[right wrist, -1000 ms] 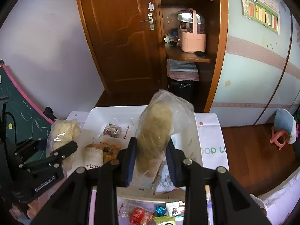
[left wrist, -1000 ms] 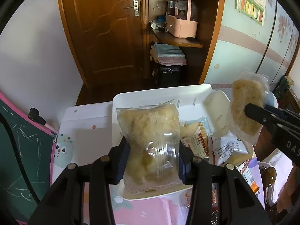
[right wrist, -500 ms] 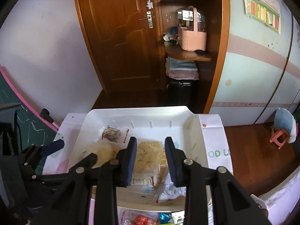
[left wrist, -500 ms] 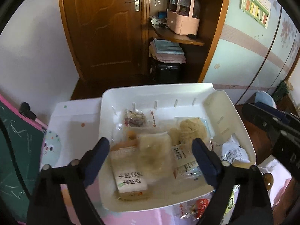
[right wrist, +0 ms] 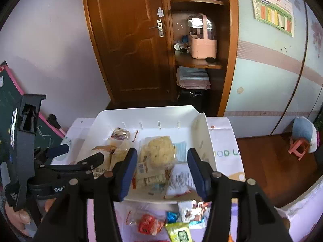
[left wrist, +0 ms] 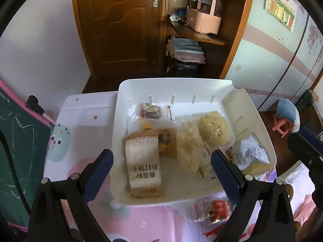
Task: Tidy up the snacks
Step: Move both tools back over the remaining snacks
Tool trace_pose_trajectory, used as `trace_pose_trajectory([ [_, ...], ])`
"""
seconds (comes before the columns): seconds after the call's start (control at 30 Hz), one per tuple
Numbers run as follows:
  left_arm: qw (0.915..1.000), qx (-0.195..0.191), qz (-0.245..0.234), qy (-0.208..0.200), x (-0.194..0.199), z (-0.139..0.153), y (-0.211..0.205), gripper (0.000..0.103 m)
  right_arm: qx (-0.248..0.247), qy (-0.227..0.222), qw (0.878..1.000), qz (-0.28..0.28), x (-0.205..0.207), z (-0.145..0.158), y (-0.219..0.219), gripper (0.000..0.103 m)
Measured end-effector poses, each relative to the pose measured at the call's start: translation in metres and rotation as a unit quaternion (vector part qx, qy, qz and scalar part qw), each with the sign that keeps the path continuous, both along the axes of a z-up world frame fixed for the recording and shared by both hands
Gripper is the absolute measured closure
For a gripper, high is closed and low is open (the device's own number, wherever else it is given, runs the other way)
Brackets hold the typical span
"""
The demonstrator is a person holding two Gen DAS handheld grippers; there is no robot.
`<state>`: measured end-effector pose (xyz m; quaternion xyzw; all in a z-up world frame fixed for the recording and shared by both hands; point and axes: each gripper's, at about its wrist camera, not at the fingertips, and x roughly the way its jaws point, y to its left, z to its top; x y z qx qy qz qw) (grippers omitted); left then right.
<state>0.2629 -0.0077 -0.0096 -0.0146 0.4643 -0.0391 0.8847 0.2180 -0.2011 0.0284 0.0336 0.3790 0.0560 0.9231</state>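
A white tray on the table holds several snack packs. Among them are a sliced-bread pack, a pale puffed-snack pack, a round crumbly pastry pack and a small dark cake. My left gripper hovers over the tray's near half, jaws opening wide, nothing between them. My right gripper hangs above the round pastry pack, jaws opening and apart from it. The left gripper shows at the tray's left side in the right wrist view.
A white crinkled bag leans in the tray's right corner. Loose snacks lie on the pink tablecloth in front of the tray: a red wrapped one and a yellow-green packet. A chalkboard stands at the left, a wooden door behind.
Both grippers let go of their clear snack packs, which now lie side by side in the tray. Both jaws have spread apart, the left very wide.
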Motion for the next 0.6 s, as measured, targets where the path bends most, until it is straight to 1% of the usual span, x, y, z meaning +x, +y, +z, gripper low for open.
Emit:
trace_pose_trajectory([
  [0.07,1.0,0.001,0.003,-0.008,-0.012,0.007,0.001,0.006,0.008,-0.005,1.0,-0.001,-0.012,0.003,-0.003,0.046],
  [0.23,0.9993,0.004,0.005,-0.037,-0.042,0.024,0.0,0.006,0.007,-0.016,1.0,-0.002,-0.04,0.004,-0.011,0.045],
  [0.33,0.9982,0.019,-0.003,-0.056,-0.064,0.032,-0.005,0.006,0.013,-0.019,1.0,-0.005,-0.058,0.0,-0.017,0.045],
  [0.53,0.997,0.008,-0.032,-0.071,-0.105,0.043,-0.018,0.006,0.007,-0.023,1.0,-0.018,-0.091,-0.006,-0.034,0.045],
  [0.6,0.9958,0.015,-0.041,-0.081,-0.119,0.046,-0.026,0.006,0.004,-0.025,0.999,-0.023,-0.101,-0.009,-0.041,0.045],
])
